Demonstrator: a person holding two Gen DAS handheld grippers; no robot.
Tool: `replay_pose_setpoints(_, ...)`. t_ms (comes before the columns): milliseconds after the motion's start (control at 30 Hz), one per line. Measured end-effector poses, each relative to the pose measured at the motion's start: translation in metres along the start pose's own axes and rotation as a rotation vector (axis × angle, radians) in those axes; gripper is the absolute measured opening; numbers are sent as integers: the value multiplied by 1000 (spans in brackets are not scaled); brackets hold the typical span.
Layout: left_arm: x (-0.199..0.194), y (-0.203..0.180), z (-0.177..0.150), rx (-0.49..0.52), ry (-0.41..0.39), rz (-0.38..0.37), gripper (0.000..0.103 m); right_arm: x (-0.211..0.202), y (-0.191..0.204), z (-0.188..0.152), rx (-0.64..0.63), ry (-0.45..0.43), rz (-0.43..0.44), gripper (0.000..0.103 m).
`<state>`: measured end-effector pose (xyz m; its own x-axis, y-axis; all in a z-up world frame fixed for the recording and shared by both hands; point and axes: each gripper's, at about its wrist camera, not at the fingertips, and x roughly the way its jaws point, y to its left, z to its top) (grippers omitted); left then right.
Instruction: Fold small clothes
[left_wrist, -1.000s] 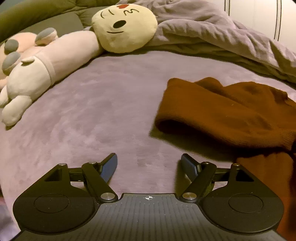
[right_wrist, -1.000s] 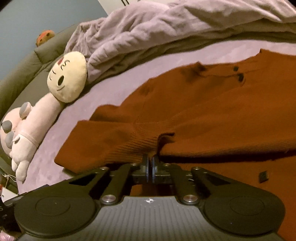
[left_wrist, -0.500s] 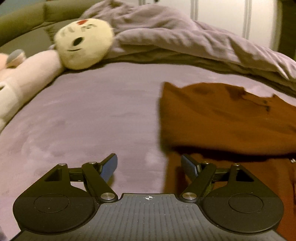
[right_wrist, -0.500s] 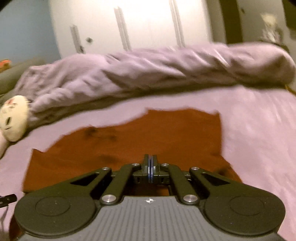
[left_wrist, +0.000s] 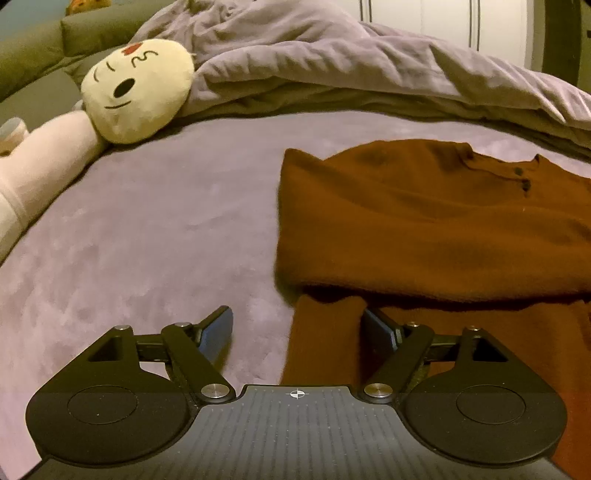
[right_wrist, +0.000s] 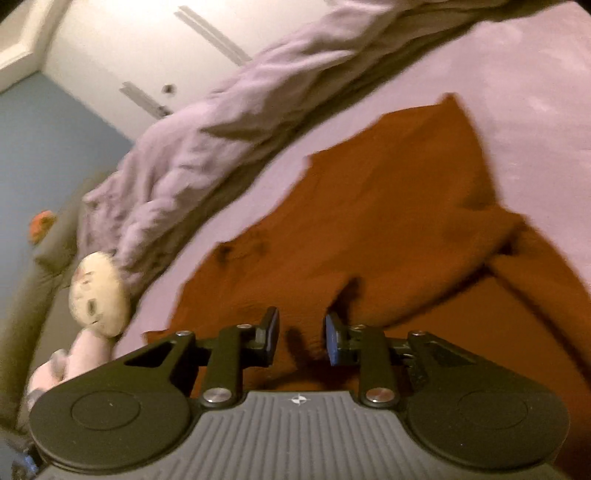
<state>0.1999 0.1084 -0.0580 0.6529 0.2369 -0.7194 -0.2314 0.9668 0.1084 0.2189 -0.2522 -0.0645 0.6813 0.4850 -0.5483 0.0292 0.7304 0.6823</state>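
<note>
A rust-brown knitted sweater (left_wrist: 424, 221) lies on the purple bedspread (left_wrist: 147, 240), its upper part folded over a lower layer; small dark buttons show near the neck. My left gripper (left_wrist: 295, 321) stands open low over the sweater's left edge. A strip of the lower layer lies between its fingers, and the pads do not press on it. My right gripper (right_wrist: 301, 328) hovers over the sweater (right_wrist: 388, 221) with its jaws opening. Only the cloth lying beneath shows in the gap; nothing is pinched.
A cream-headed plush toy (left_wrist: 136, 92) with a pale pink body lies at the left of the bed. A rumpled lilac duvet (left_wrist: 332, 66) runs along the far side, with white cupboard doors (right_wrist: 147, 48) behind. Bare bedspread stretches left of the sweater.
The right gripper, shut in both earlier frames, has parted its jaws, and its view has rolled. The left gripper has slid right, to the sweater's left edge. The sweater lies flatter.
</note>
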Motion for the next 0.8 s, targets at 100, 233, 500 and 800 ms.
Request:
replay_pose_setpoints(100,3,0,0,4,5,1,85,2,11,2,-44,-5,16,21)
replay_pose_setpoints(233,4,-1,1,12,6,5,87,23,18,8,-62,83,-39,20)
replay_pose_setpoints(500,-1,0,9,29,-29,35,88,-1,49,21,-242,-62,-46,1)
replay_pose_setpoints(800,3,-17,16,52,-29,17,88,-23,52,44,-608,-254,-353,1)
